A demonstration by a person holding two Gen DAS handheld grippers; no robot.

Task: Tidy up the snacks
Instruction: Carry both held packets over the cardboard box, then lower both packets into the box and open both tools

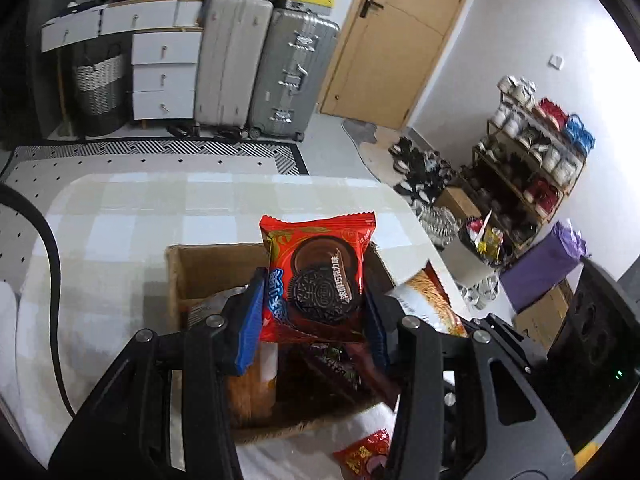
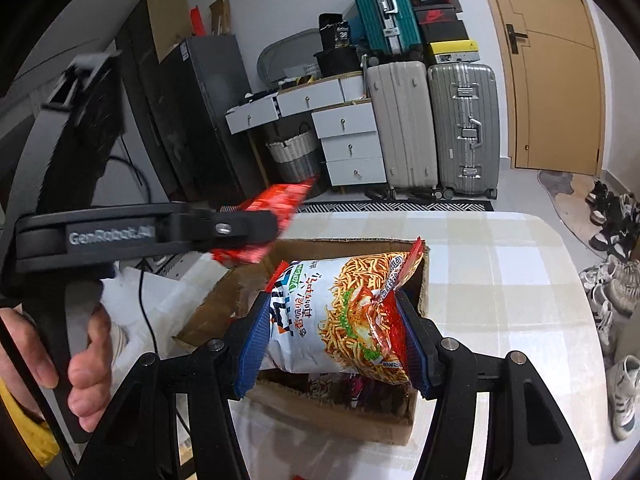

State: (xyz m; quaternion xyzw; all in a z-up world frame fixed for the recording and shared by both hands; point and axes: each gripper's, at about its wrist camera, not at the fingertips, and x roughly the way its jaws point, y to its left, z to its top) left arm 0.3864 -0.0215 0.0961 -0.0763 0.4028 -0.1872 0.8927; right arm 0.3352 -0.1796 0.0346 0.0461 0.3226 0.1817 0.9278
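Observation:
My left gripper [image 1: 314, 312] is shut on a red cookie packet [image 1: 318, 276] and holds it above an open cardboard box [image 1: 192, 268] that has several snack packs inside. My right gripper [image 2: 334, 340] is shut on a white and red noodle snack bag [image 2: 344, 312], held over the same box [image 2: 416, 426]. The bag's edge shows in the left wrist view [image 1: 424, 300]. In the right wrist view the left gripper [image 2: 248, 228] comes in from the left with the red packet [image 2: 268, 216] over the box's far left corner.
The box stands on a table with a pale checked cloth [image 1: 120, 220]. A small red snack pack [image 1: 364, 452] lies on the cloth in front of the box. Suitcases [image 2: 432, 128], white drawers [image 2: 348, 140] and a shoe rack [image 1: 532, 160] stand beyond the table.

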